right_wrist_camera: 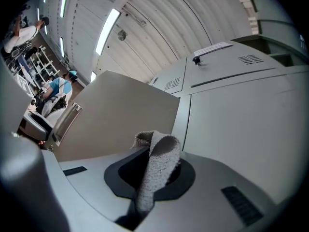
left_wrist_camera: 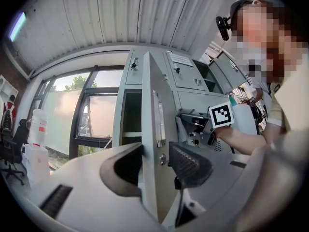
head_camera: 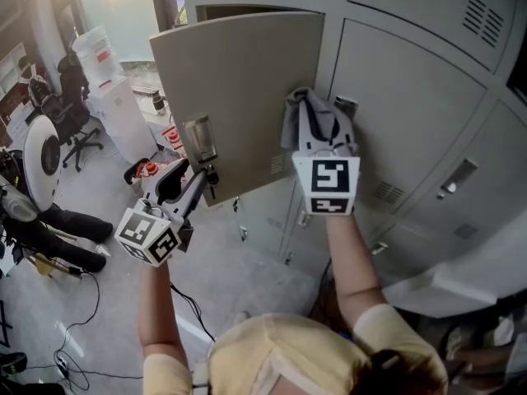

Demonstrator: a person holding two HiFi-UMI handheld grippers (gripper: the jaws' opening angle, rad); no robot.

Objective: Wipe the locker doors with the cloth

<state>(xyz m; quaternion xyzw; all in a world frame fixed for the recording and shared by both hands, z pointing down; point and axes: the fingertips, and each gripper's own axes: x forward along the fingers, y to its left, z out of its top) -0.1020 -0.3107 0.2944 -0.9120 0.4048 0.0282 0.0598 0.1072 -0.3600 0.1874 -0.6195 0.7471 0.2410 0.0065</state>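
Grey cloth (head_camera: 306, 113) points toward locker door (head_camera: 247, 81).

The open beige metal locker door (head_camera: 247, 81) swings out into the aisle and separates the two grippers. Its free edge is taken up by the left gripper (head_camera: 204, 174), clamped beside the metal latch plate (head_camera: 200, 141). The door face is unobstructed up to the right gripper (head_camera: 323, 122), which grips a grey knitted cloth (head_camera: 300, 109) at the hinge side. The closed grey locker fronts (head_camera: 420, 97) to the right are flat, with small protruding handles (head_camera: 457, 175).
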